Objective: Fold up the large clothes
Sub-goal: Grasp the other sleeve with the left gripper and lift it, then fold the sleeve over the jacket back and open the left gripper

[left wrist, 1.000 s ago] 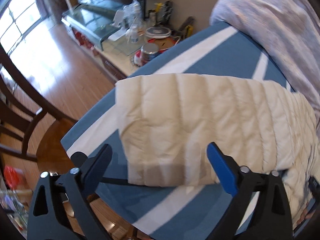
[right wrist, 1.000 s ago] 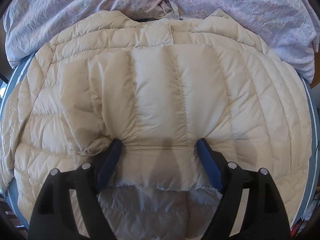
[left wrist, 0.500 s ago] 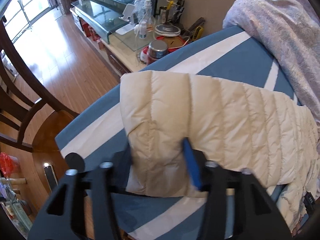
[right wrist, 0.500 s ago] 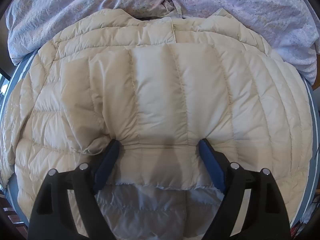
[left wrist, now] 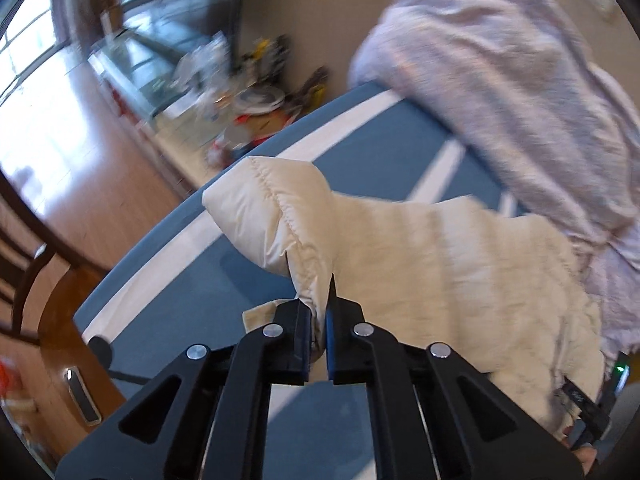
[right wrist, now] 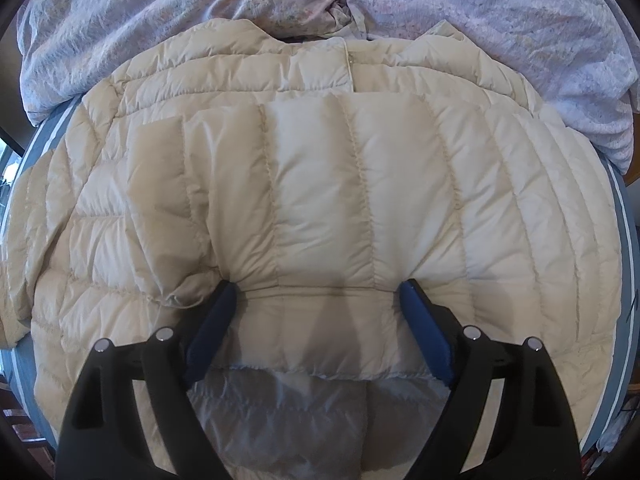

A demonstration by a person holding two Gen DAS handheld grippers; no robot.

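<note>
My left gripper [left wrist: 318,320] has its jaws drawn nearly together, pinching a fold of the cream down jacket's sleeve [left wrist: 304,216] between the blue pads. The cuff end is raised off the bed and bunched into a hump that droops to the left of the pinch. From there the sleeve runs right toward the jacket's body. Beneath it I see the blue sheet [left wrist: 192,312] with broad white stripes, and far right the lavender duvet [left wrist: 520,80] heaped against the jacket. Past the bed's left edge there is wooden floor [left wrist: 80,136] and a low cabinet [left wrist: 176,92] cluttered with things too blurred for me to name.

My right gripper [right wrist: 318,292] is spread wide, its two blue pads pressed down on the down jacket [right wrist: 320,184] on either side of a folded-over sleeve's cuff band; I can't quite tell from this angle whether the pads bear hard or merely rest. It has hold of nothing. The jacket lies spread across the bed, collar at the far side with the zip [right wrist: 352,60] showing, touching the rumpled duvet beyond. At the near edge its pale lining [right wrist: 304,420] shows between the gripper's arms.
</note>
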